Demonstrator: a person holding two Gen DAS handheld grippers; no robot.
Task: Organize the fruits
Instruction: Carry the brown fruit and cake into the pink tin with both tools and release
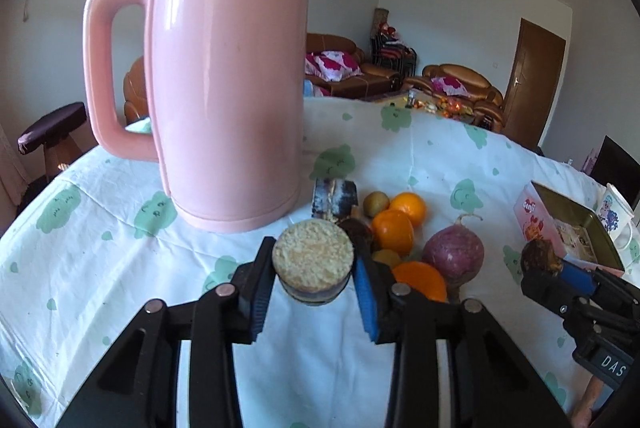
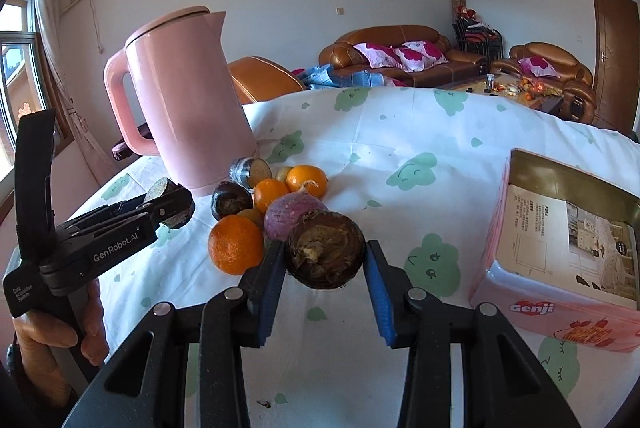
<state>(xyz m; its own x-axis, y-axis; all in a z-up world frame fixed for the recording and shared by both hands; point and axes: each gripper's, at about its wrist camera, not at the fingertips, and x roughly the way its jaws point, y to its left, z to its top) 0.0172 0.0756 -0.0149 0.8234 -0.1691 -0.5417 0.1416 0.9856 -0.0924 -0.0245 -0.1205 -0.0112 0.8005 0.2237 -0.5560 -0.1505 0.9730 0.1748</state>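
Observation:
My left gripper (image 1: 314, 270) is shut on a round cut piece (image 1: 313, 259) with dark skin and a pale crumbly face, held just above the cloth in front of the fruit pile. From the right wrist view that gripper (image 2: 176, 205) shows at the left with a hand below it. My right gripper (image 2: 325, 260) is shut on a dark brown bulb (image 2: 325, 248). The pile holds oranges (image 2: 236, 246), a purple turnip (image 2: 292, 216), a dark round fruit (image 2: 231, 201) and another cut piece (image 2: 250, 171). In the left wrist view the right gripper (image 1: 550, 264) is at the right edge.
A tall pink kettle (image 1: 228, 79) stands close behind the pile on the left. An open pink tin box (image 2: 560, 248) lies at the right, with a printed cup (image 1: 616, 216) beyond it. The table wears a white cloth (image 2: 400, 131) with green clouds. Sofas and a door stand behind.

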